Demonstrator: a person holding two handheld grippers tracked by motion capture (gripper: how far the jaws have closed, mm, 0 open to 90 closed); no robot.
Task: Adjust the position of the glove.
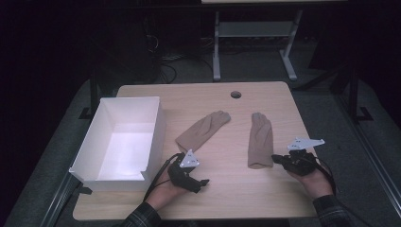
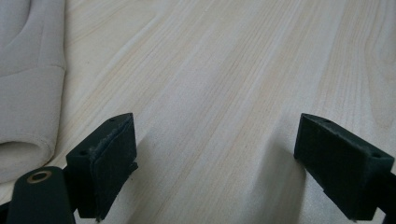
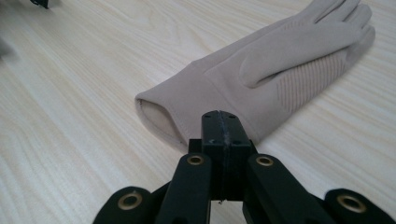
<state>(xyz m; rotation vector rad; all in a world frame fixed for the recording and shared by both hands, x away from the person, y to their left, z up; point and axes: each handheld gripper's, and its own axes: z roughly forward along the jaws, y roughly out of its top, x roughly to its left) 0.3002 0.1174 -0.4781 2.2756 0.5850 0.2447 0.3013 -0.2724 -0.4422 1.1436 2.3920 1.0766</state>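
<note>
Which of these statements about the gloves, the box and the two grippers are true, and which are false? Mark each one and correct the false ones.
1. The left gripper has its jaws apart over bare table. True.
2. The right gripper grips the right glove. False: its jaws are shut, and the right gripper view cannot confirm cloth between them; they sit at the cuff edge.
3. Both gloves lie inside the white box. False: the left glove and the right glove lie on the table.
4. The box stands at the table's left side. True.
5. The two gloves overlap. False: bare wood shows between them.
</note>
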